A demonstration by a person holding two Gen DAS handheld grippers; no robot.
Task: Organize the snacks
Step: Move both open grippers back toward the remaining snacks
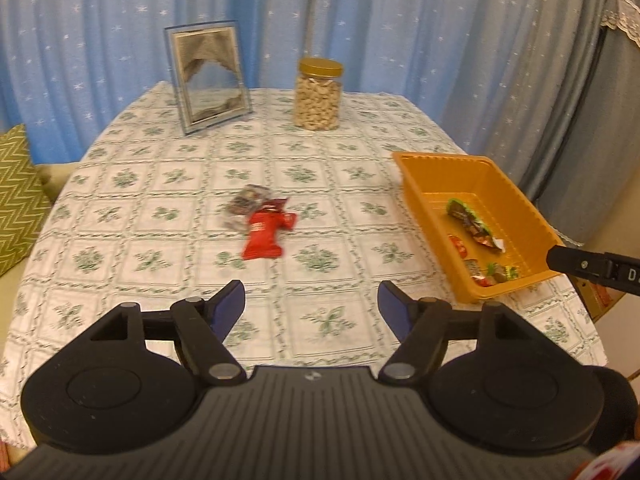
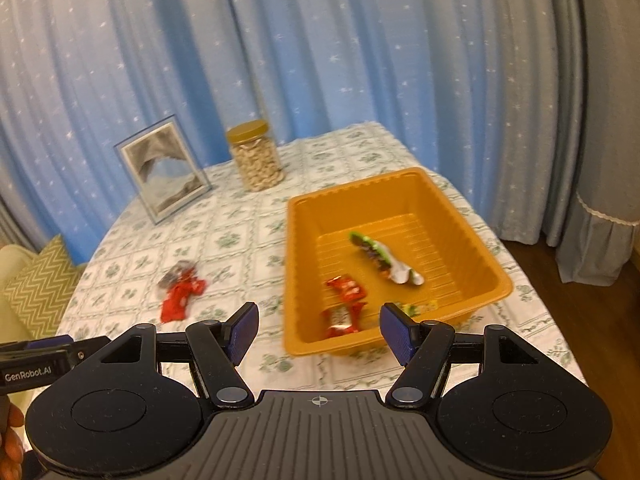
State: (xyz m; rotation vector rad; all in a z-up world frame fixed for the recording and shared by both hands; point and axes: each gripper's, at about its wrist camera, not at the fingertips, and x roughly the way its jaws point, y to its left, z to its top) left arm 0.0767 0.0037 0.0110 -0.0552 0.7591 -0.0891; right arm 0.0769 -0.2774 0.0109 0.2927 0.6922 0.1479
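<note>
A red snack packet (image 1: 266, 236) (image 2: 181, 297) lies mid-table beside a greyish packet (image 1: 246, 202) (image 2: 176, 274). An orange tray (image 1: 424, 178) (image 2: 304, 264) on the right holds several wrapped snacks, among them a green-edged one (image 1: 466, 216) (image 2: 372, 254) and red ones (image 2: 346, 290). My left gripper (image 1: 311, 306) hangs open above the cloth, short of the red packet, nothing between its blue pads. My right gripper (image 2: 318, 330) is open too, over the tray's near rim, and holds nothing. Its tip (image 1: 576, 264) shows at the right edge of the left wrist view.
A jar of nuts (image 1: 319, 95) (image 2: 256, 156) with a gold lid and a framed picture (image 1: 208, 76) (image 2: 162, 168) stand at the table's far side. Blue curtains hang behind. A green zigzag cushion (image 1: 16, 196) (image 2: 38, 280) lies left of the table.
</note>
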